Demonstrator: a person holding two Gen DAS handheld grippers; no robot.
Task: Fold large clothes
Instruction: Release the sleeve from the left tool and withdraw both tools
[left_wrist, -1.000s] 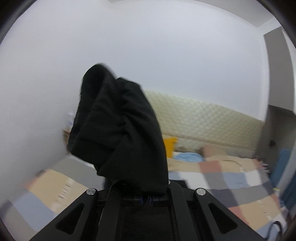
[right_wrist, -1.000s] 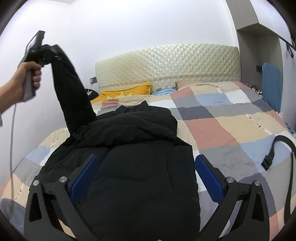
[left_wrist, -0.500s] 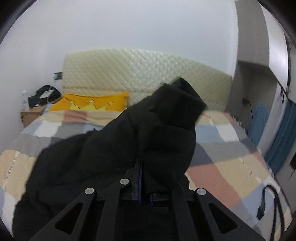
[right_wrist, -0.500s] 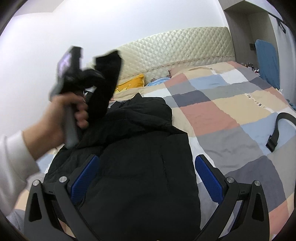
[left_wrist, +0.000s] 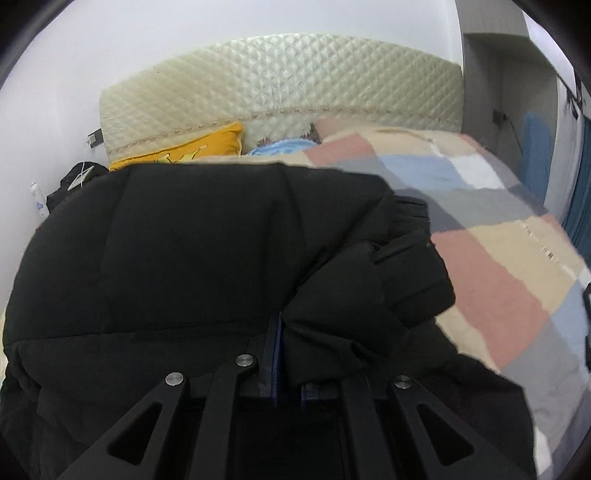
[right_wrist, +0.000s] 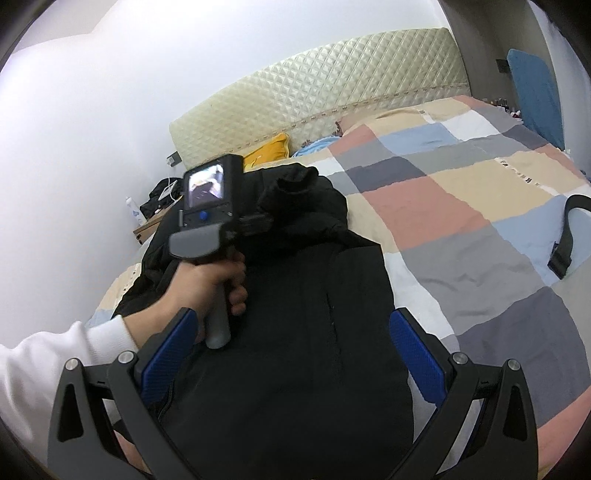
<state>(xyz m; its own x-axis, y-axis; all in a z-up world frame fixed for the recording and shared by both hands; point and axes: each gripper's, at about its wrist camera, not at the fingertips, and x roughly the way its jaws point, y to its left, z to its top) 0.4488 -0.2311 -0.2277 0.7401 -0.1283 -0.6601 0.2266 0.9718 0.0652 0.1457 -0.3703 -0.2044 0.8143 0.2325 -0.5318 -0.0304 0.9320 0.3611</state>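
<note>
Left wrist: left gripper (left_wrist: 286, 354) clamps black jacket (left_wrist: 207, 236) sleeve — right gripper (right_wrist: 291, 354) gapes (strap (right_wrist: 565, 236) aside).

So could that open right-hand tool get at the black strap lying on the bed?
Probably yes: the right tool is open and holds nothing, and only bare checked quilt lies before the black strap.

White sleeve (right_wrist: 55, 365), blue-padded black gripper (right_wrist: 291, 354)

White walls (right_wrist: 92, 110) back a cream quilted headboard (left_wrist: 280, 81) and patchwork-covered bed (right_wrist: 461, 229).
</note>
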